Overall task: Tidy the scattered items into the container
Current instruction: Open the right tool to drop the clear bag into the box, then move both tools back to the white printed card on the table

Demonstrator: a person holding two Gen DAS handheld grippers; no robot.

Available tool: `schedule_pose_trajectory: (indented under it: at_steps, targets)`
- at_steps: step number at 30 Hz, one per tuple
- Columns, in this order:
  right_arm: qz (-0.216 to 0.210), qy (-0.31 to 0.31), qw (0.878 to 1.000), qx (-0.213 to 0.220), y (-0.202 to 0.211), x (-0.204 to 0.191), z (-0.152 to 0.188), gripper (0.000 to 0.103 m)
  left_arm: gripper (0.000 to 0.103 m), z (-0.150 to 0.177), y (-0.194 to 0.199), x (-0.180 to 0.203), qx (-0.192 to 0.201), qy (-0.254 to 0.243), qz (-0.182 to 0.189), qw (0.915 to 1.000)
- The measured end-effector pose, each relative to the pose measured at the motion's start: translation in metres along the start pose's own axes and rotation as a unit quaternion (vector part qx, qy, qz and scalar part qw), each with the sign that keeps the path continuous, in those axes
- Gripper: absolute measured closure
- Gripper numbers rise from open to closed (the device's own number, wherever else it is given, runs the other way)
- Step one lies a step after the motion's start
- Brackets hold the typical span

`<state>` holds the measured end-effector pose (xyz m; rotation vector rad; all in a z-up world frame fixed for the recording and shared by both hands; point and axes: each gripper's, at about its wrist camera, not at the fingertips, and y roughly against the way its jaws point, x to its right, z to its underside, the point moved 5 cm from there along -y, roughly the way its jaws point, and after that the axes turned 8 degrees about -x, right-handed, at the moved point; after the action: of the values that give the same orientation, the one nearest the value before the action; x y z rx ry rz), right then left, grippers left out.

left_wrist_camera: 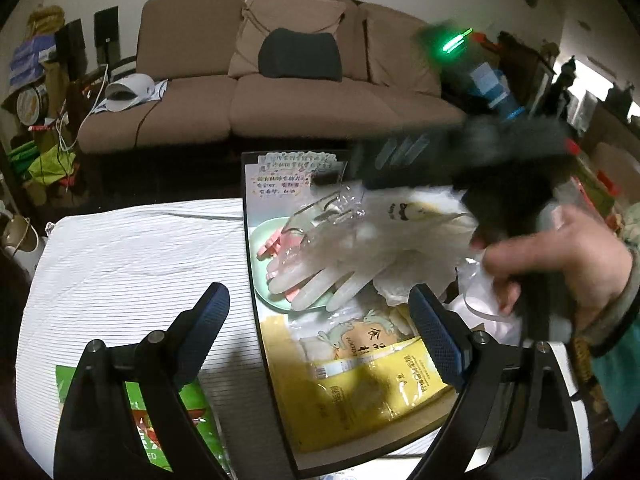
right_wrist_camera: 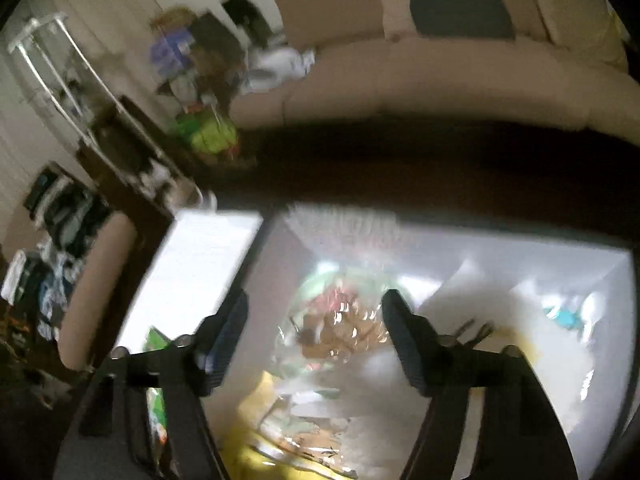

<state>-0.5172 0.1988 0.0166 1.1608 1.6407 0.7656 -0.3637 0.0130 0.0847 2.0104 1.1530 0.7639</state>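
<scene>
The container is a dark-rimmed box on the right of a striped white cloth. In it lie a mint plate with pink pieces, clear plastic gloves, a crumpled clear bag, a white packet and a yellow packet. My left gripper is open and empty above the container's left rim. A green packet lies on the cloth under its left finger. My right gripper is open over the container; the view is blurred. It shows blurred in the left wrist view.
The striped cloth covers the table left of the container. A brown sofa stands behind, with clutter at the far left. The person's hand holds the right gripper at the container's right side.
</scene>
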Motion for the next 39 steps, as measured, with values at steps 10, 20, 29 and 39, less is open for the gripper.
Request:
schedule_pose_trajectory:
  at_steps: [10,20,29,39]
  targets:
    - [-0.003,0.006,1.000,-0.025,0.018,-0.002,0.031,0.044,0.013,0.011,0.004,0.006,-0.012,-0.004,-0.002,0.9999]
    - [-0.017,0.081,0.996,0.040,0.169,0.004,0.166,0.021,0.013,0.085,0.076,0.040,-0.022,0.016,-0.018,0.9995]
    - [0.016,0.062,0.997,0.049,0.193,0.045,0.304,0.020,0.013,0.210,0.100,0.098,-0.081,0.093,0.046,0.9913]
    - [-0.097,-0.035,0.994,0.046,0.105,0.046,0.317,0.020,0.013,0.262,0.074,0.109,-0.123,0.130,0.070,0.9813]
